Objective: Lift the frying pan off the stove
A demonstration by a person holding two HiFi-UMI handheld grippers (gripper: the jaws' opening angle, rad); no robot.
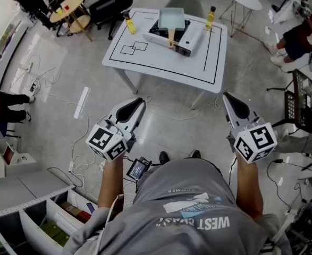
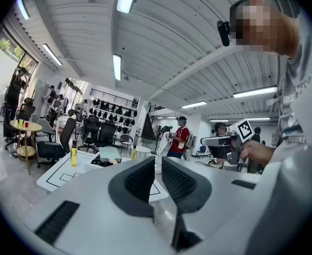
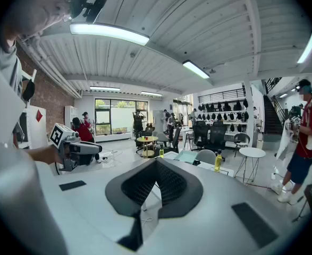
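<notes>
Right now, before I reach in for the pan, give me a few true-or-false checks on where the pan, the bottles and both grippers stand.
1. The frying pan sits on the stove on the white table. True.
2. The left gripper is clamped on the pan's handle. False: it is held over the floor, short of the table, with its jaws shut on nothing.
3. A yellow bottle and a second yellow bottle stand on the table, one on each side of the stove. True.
4. The right gripper has its jaws wide open. False: its jaws are together and empty, also short of the table.
</notes>
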